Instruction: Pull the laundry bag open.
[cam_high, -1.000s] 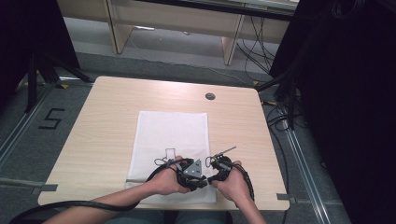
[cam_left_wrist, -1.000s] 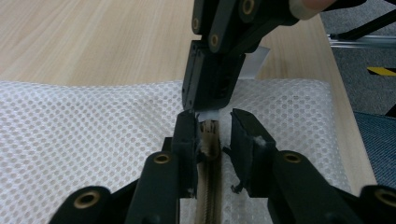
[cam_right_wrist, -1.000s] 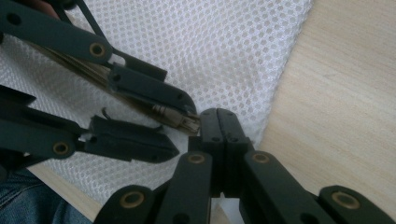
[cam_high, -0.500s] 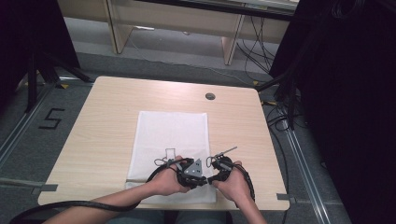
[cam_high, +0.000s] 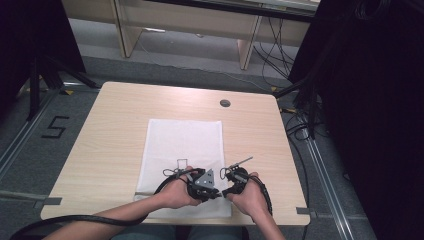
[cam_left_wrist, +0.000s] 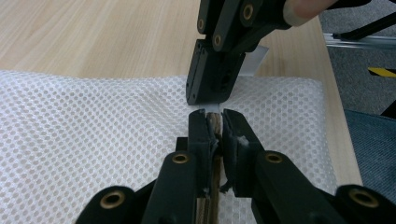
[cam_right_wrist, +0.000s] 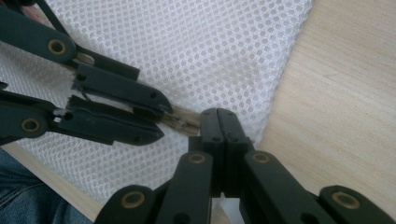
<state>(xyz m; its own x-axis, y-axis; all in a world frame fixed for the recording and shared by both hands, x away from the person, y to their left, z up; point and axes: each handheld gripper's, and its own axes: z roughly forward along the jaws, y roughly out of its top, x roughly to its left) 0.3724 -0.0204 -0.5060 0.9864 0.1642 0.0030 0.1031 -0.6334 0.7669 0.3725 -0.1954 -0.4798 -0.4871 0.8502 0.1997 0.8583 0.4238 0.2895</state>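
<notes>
- Left gripper (cam_left_wrist: 214, 122) jaws have just been closing, now narrow, clamping a thin brown strip (cam_left_wrist: 215, 125) above white mesh cloth (cam_left_wrist: 93, 121).
- Right gripper (cam_right_wrist: 218, 116) fully closed, tip touching that strip's end.

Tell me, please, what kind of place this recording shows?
Probably a lab or workshop set up for recording. A plain wooden table stands between floor rails, with loose cables on the grey floor, a taped number 5, and a white mesh cloth laid out as the workpiece.
</notes>
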